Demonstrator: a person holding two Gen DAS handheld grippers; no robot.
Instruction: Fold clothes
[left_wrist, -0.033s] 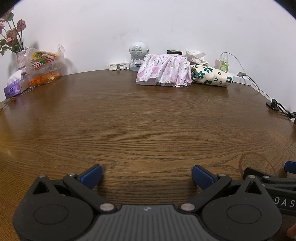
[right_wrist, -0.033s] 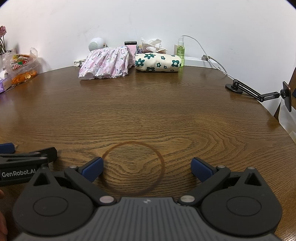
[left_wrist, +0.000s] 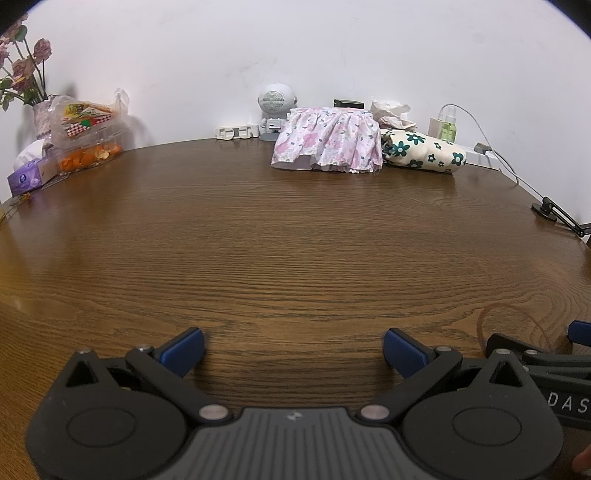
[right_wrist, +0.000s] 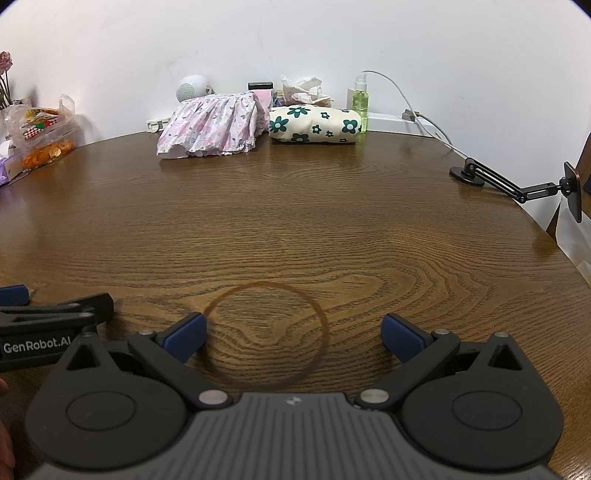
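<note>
Resting low and side by side over the bare near part of the surface (right_wrist: 295, 229), left gripper (left_wrist: 293, 349) and right gripper (right_wrist: 293, 338) keep jaws fully spread and empty, since the pink floral garment (left_wrist: 328, 138) and green-flowered bundle (right_wrist: 314, 123) lie well apart by the wall.

Black left gripper (left_wrist: 293, 349) and right gripper (right_wrist: 293, 334), blue pads, silver screws, white lettering.

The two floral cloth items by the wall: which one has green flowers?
The cream bundle, to the right of the pink-flowered ruffled garment, beside the green spray bottle.
</note>
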